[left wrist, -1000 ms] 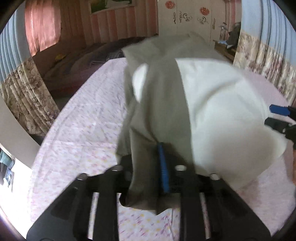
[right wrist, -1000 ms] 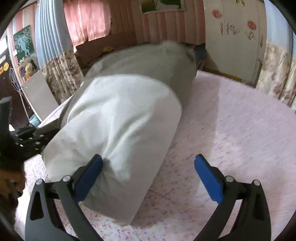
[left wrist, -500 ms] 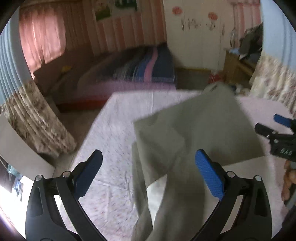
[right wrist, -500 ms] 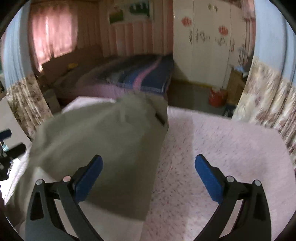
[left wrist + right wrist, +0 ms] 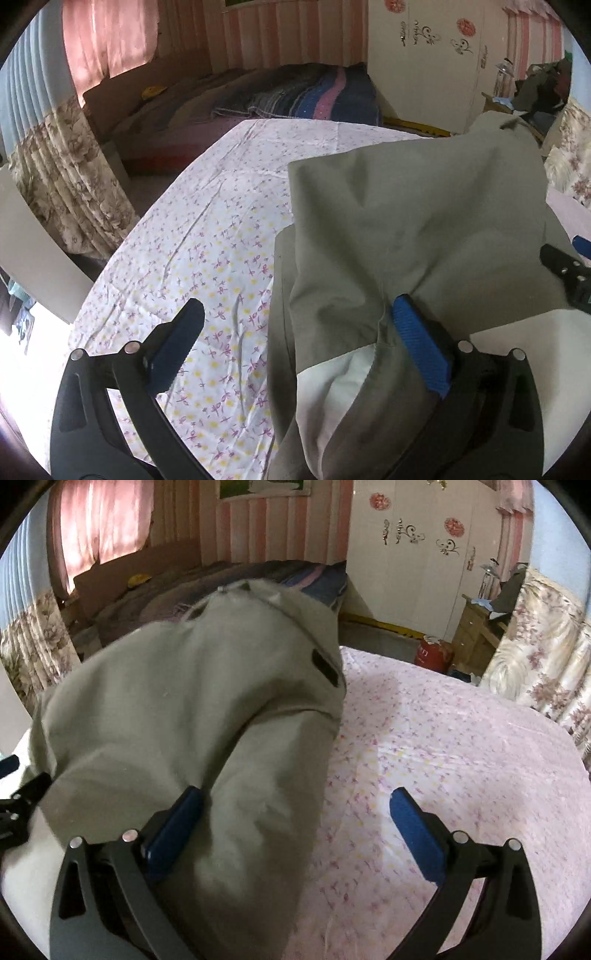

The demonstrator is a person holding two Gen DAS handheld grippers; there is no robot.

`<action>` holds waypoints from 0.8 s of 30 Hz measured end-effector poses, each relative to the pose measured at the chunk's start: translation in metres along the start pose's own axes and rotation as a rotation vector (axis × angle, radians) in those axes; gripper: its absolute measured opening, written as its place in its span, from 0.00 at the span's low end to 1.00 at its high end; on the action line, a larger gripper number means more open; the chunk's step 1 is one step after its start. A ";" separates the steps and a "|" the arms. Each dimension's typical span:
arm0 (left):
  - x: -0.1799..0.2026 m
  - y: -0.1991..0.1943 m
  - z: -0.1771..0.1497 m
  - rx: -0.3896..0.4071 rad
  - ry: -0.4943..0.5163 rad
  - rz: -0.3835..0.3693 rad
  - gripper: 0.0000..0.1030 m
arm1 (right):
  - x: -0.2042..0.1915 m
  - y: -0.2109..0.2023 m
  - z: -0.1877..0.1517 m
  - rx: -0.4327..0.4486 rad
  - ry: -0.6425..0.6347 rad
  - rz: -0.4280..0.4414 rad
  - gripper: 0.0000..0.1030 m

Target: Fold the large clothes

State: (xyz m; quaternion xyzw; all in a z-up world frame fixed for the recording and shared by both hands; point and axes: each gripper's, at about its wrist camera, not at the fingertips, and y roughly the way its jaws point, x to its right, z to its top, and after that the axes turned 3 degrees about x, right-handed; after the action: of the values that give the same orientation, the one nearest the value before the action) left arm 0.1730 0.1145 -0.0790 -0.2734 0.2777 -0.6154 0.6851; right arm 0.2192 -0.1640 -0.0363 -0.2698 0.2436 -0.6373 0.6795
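Note:
A large grey-green garment with a white lining (image 5: 413, 229) lies bunched on the floral sheet; it also fills the left of the right wrist view (image 5: 192, 716). My left gripper (image 5: 299, 347) is open, its right pad against the cloth's left part. My right gripper (image 5: 295, 830) is open, with cloth lying between the pads beside its left pad. The right gripper also shows at the right edge of the left wrist view (image 5: 569, 269).
The white sheet with purple flowers (image 5: 207, 236) covers the table, bare to the left and, in the right wrist view (image 5: 461, 746), to the right. Beyond stand a striped-blanket bed (image 5: 295, 96), floral curtains (image 5: 546, 664), a wooden cabinet (image 5: 476, 627) and a red container (image 5: 432, 651).
The left gripper let go of the cloth and now stands open. The garment's white lining side got covered as the grey side came over and settled lower. Both grippers moved closer to the cloth.

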 end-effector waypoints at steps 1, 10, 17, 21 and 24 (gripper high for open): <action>-0.001 -0.004 0.002 -0.003 0.001 -0.004 0.97 | 0.002 -0.012 -0.002 0.016 0.013 0.010 0.97; 0.007 -0.068 -0.026 0.057 0.039 -0.047 0.97 | -0.007 -0.107 -0.073 0.111 -0.013 0.113 0.98; -0.002 -0.069 -0.041 0.095 -0.008 -0.074 0.96 | -0.009 -0.101 -0.087 0.142 -0.051 0.112 0.98; -0.025 -0.091 -0.021 0.129 -0.040 -0.094 0.97 | 0.007 -0.114 -0.058 0.154 0.025 0.134 0.98; -0.042 -0.083 -0.005 0.089 -0.071 -0.137 0.97 | 0.011 -0.099 -0.038 0.113 0.063 0.161 0.98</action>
State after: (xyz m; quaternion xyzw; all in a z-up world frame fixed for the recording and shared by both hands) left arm 0.1085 0.1481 -0.0208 -0.2828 0.2065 -0.6626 0.6621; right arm 0.1212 -0.1818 0.0028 -0.1905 0.2494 -0.6015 0.7346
